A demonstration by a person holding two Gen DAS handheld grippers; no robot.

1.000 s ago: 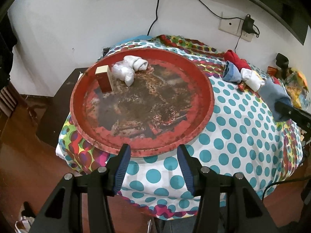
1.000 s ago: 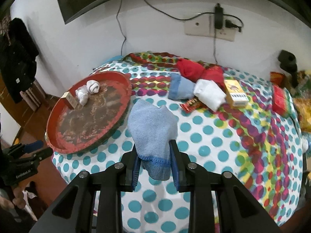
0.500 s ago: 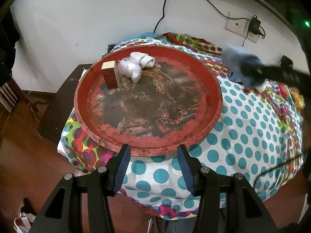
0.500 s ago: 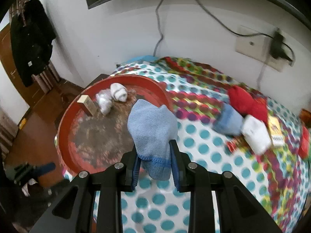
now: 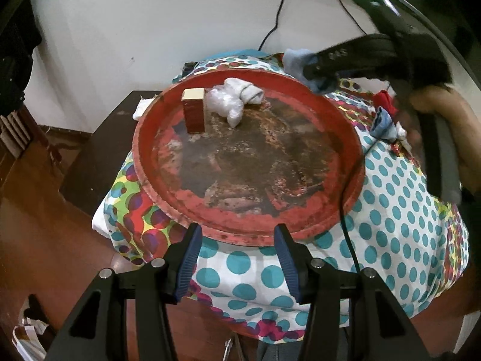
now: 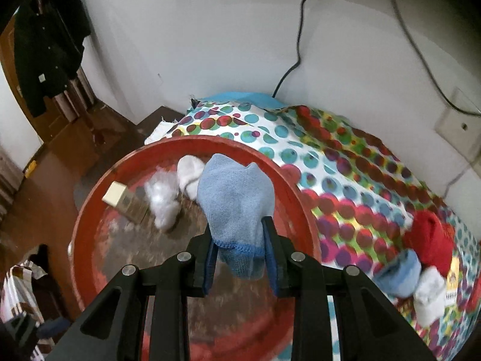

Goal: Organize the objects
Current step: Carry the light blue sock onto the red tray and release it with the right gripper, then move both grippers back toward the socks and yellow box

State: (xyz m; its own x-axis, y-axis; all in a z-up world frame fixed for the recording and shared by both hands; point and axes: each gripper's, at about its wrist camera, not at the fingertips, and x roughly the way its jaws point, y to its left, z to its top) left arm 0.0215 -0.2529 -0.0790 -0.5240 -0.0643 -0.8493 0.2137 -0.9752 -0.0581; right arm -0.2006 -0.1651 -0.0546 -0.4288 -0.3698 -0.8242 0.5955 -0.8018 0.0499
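Right gripper [image 6: 239,257] jaws clamp blue sock [image 6: 236,207] at cuff over red tray [image 6: 90,198]; soft, light, floppy. Left gripper [image 5: 237,258] jaws open, empty.

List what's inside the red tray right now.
In the red tray: an upright small box, a clear plastic wad and a white sock. Its floor is worn dark. Whatever lies beneath them is covered.

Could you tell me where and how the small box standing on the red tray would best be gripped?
Probably by the upper half of the box, coming from above, fingers across its narrow sides: it stands upright, and the plastic bag crowds one side.
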